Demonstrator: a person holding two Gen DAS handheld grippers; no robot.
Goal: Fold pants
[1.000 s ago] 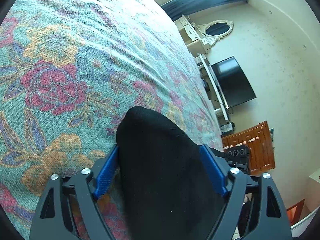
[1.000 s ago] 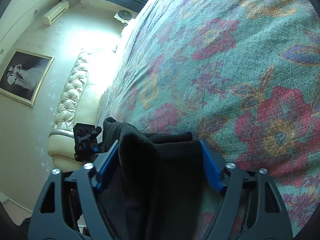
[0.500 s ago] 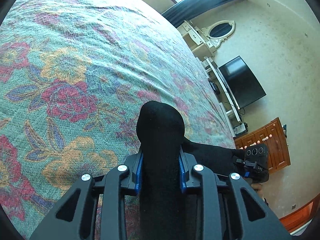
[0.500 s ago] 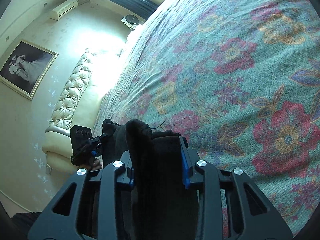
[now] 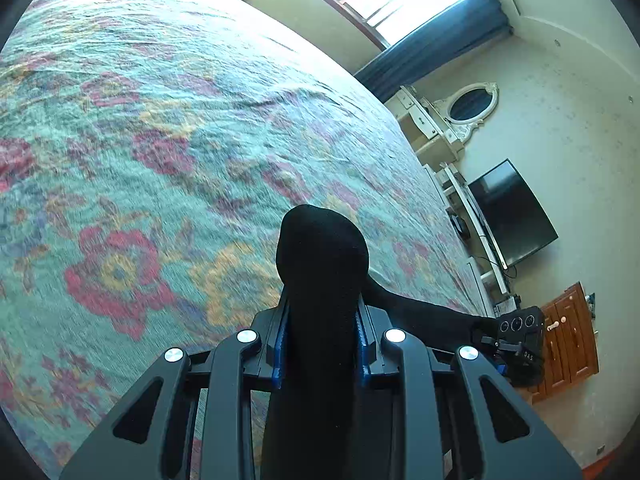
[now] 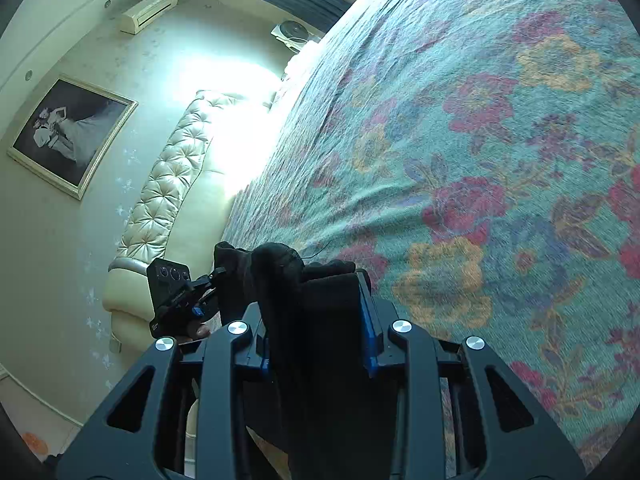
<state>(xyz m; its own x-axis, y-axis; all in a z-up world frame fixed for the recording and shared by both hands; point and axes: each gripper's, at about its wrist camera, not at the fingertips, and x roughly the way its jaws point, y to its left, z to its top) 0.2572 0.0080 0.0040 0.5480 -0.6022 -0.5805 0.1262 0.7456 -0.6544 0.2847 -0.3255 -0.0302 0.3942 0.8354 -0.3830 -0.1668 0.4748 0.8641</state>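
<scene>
The black pants (image 5: 322,264) are pinched in both grippers and held above the floral bedspread (image 5: 140,160). My left gripper (image 5: 322,332) is shut on a bunched edge of the pants, which bulges up past the blue pads. From there the fabric stretches right toward the other gripper (image 5: 520,344). My right gripper (image 6: 316,320) is shut on another bunched edge of the pants (image 6: 288,276). The other gripper (image 6: 172,292) shows at its left, also with black cloth in it. The lower part of the pants is hidden under the grippers.
The bedspread (image 6: 480,160) fills most of both views. A tufted cream headboard (image 6: 168,184) is on one side. A black TV (image 5: 512,216), a white dresser with an oval mirror (image 5: 472,104) and a wooden cabinet (image 5: 568,340) stand past the bed's other side.
Both grippers went from open around the pants to shut on them. Both then rose and moved forward with the fabric, so more of the bed and room shows.
</scene>
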